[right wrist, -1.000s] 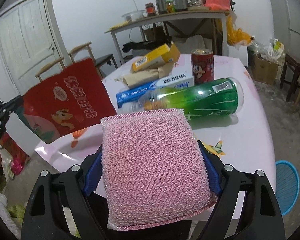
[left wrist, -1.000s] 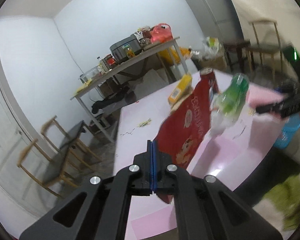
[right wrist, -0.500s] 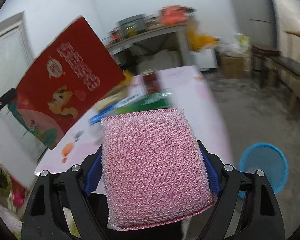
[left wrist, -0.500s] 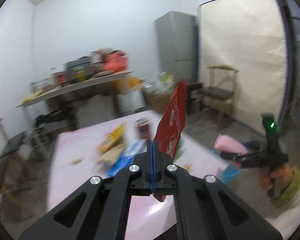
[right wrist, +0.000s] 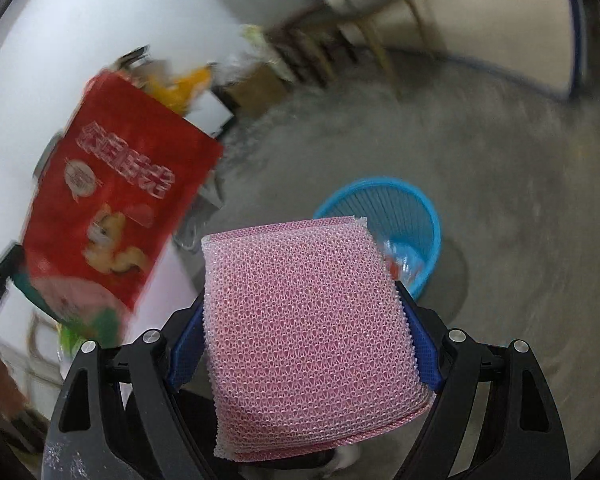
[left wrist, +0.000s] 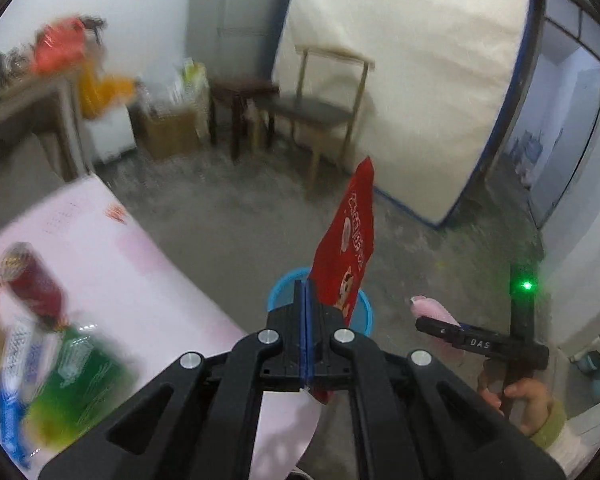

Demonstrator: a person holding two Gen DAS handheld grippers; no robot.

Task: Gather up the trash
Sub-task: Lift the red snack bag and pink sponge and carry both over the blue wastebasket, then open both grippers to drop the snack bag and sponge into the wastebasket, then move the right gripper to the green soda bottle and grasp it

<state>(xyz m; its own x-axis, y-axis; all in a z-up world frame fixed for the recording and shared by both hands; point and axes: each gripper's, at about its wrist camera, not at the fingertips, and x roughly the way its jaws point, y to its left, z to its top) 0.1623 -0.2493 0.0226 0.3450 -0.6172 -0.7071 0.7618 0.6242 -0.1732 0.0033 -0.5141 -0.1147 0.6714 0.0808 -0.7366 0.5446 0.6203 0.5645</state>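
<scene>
My left gripper (left wrist: 306, 300) is shut on the lower edge of a red snack bag (left wrist: 346, 256), which stands edge-on above a blue waste basket (left wrist: 362, 312) on the floor. My right gripper (right wrist: 306, 292) is shut on a pink mesh sponge (right wrist: 308, 332) that fills the space between its blue pads. In the right wrist view the red snack bag (right wrist: 112, 204) hangs at the left and the blue basket (right wrist: 404, 216) sits just beyond the sponge, with some wrappers inside. In the left wrist view the right gripper (left wrist: 440, 320) with the sponge is at the lower right, held by a hand (left wrist: 528, 400).
A pink-topped table (left wrist: 132, 288) at the left carries a red can (left wrist: 32, 284), a green bottle (left wrist: 76, 384) and a blue-and-white box (left wrist: 12, 380). A wooden chair (left wrist: 324, 108), a stool (left wrist: 240, 92) and a cardboard box (left wrist: 172, 132) stand on the grey floor beyond.
Both grippers have swung right, away from the table and toward the floor; the blue basket is now right in front of them. Both holds are unchanged.
</scene>
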